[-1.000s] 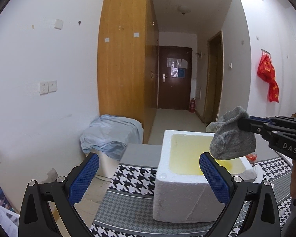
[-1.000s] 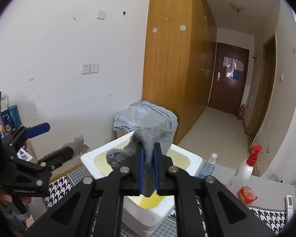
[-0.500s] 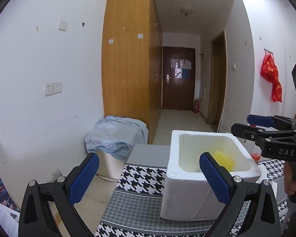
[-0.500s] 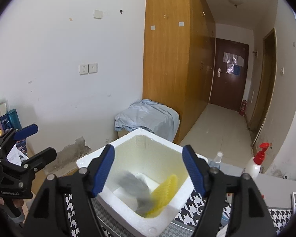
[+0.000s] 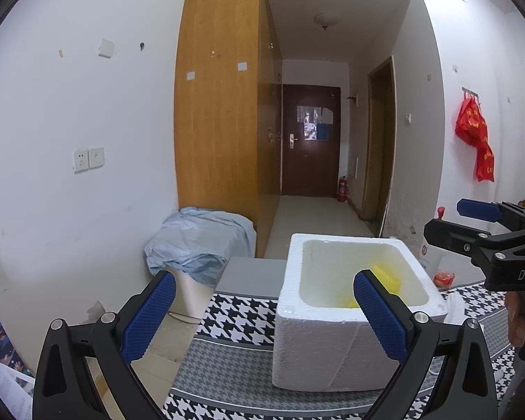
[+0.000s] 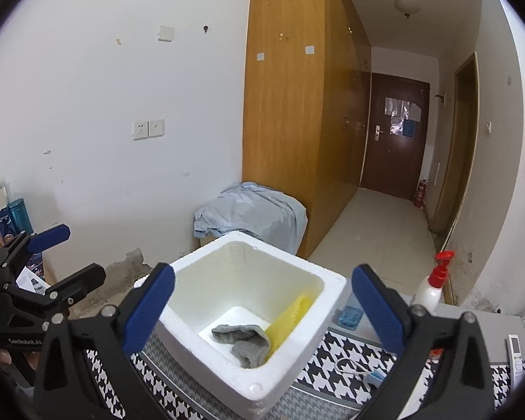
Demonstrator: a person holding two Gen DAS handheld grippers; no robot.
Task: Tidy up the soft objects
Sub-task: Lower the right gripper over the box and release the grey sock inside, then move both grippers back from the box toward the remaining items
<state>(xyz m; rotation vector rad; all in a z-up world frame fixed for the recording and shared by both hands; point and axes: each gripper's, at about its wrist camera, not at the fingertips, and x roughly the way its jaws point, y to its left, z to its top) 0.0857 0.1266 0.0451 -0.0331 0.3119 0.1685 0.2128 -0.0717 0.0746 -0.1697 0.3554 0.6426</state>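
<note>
- The right gripper [image 6: 262, 301] hangs above the white foam box [image 6: 297, 364], its blue-padded jaws spread wide and holding nothing; the box opening shows between them.
- The grey sock [image 6: 243, 343] lies crumpled on the floor of the box, below the jaws and apart from them, toward the near right corner.
- A yellow sponge [image 6: 290, 318] leans against the box's right inner wall, its lower end touching the sock.
- The left gripper [image 5: 264, 309] is held to the left of the box, at about rim height; its jaws are also wide apart and empty. Its right finger overlaps the box's near rim in the left wrist view, where only the top of the sponge shows and the sock is hidden by the wall.
- The box stands on a table [image 6: 339, 346] covered with a black-and-white houndstooth cloth.
- To the right of the box on the table: a white spray bottle [image 6: 432, 285] with a red trigger, a small blue container [image 6: 350, 316], a white cable [image 6: 353, 367] and a remote control [image 6: 516, 348].
- Beyond the far edge, a pale blue cloth [image 6: 252, 215] drapes a low object beside the wooden wardrobe [image 6: 290, 105].
- The high foam walls surround the sock on every side.
</note>
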